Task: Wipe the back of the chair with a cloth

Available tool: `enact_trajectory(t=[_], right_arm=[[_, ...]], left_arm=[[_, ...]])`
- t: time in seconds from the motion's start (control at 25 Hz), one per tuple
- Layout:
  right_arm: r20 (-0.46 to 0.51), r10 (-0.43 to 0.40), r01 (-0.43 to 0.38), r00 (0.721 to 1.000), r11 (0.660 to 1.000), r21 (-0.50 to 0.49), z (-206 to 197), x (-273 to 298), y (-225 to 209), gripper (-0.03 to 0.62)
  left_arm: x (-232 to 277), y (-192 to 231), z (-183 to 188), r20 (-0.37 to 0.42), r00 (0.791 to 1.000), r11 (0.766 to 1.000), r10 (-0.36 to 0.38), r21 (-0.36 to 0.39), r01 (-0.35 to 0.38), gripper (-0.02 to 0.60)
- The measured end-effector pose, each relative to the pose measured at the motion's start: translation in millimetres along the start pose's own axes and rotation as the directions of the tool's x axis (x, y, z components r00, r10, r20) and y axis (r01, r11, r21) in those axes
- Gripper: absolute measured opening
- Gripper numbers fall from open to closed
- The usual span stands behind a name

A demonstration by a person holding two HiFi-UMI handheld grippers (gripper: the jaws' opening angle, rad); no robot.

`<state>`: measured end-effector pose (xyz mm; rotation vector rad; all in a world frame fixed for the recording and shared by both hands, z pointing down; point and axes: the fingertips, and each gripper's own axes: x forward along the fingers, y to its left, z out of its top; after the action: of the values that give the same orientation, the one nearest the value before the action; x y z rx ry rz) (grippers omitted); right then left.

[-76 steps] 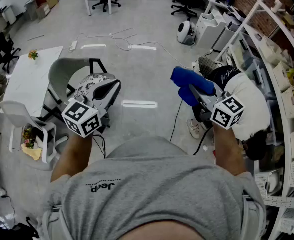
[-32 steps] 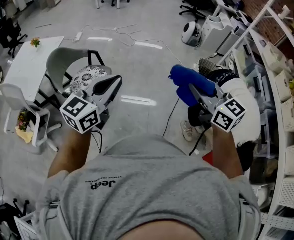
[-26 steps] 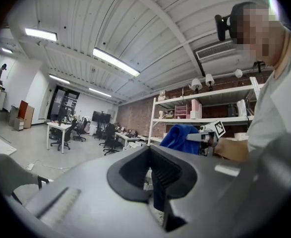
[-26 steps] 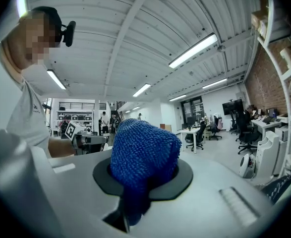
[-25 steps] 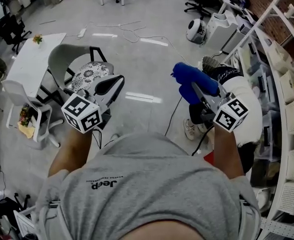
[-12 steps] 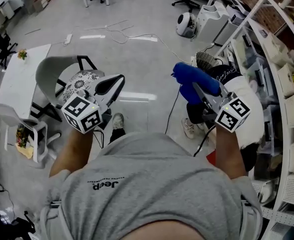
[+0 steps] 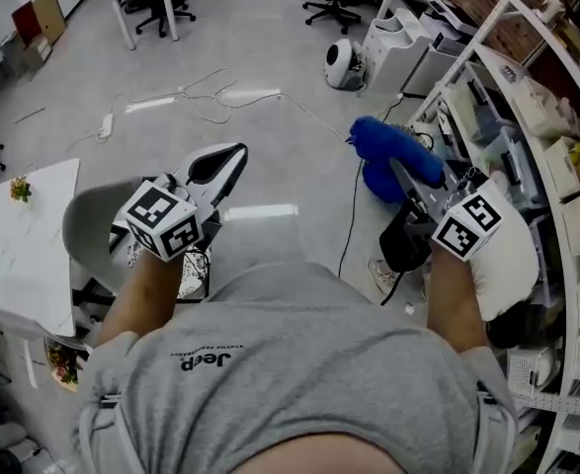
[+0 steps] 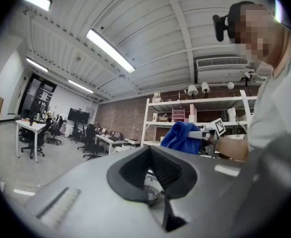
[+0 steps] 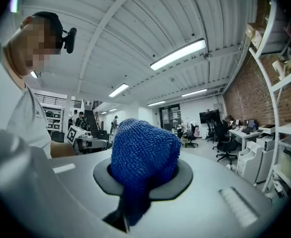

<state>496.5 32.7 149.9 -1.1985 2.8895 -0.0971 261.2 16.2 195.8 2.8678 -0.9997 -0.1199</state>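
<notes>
In the head view the grey chair point(image 7: 87, 233) with a patterned cushion point(image 7: 193, 263) stands on the floor at lower left, partly hidden behind my left arm. My left gripper point(image 7: 232, 152) is held in the air above and right of it, shut with nothing in it; the left gripper view shows its jaws point(image 8: 157, 182) together. My right gripper point(image 7: 400, 169) is held at chest height and shut on a blue cloth point(image 7: 386, 152), which bulges out of the jaws point(image 9: 138, 182) as a knobbly wad point(image 9: 143, 152). The cloth point(image 8: 183, 135) also shows in the left gripper view. Neither gripper touches the chair.
A white table point(image 7: 25, 245) stands left of the chair. White shelving point(image 7: 556, 117) with boxes lines the right side, and a person in white point(image 7: 507, 257) crouches below my right arm. Cables point(image 7: 210, 92) and a round white device point(image 7: 341, 64) lie on the floor ahead.
The view has swung: the chair and table have slid down and left, now close beneath my left gripper. Both grippers keep their pose, the right still holding the cloth.
</notes>
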Motion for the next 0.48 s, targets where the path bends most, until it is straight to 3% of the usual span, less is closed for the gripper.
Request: enact_trajectory(t=[0.16,0.48], right_arm=[[0.004,-0.018,0.018,1.0,1.0,0.0,6.3,68.7,-6.3,0.06],[-0.051,0.006,-0.005,0.999,1.0,0.027,-9.5,160.4,-36.2,0.06]], left_arm=[[-0.4,67.3,11.0,-0.015,1.0,1.0,-0.01,0.017,0.011,0.058],[5.4,164.3,0.9,-0.026,0.999,0.998,0.048,-0.05,-0.049,0.058]])
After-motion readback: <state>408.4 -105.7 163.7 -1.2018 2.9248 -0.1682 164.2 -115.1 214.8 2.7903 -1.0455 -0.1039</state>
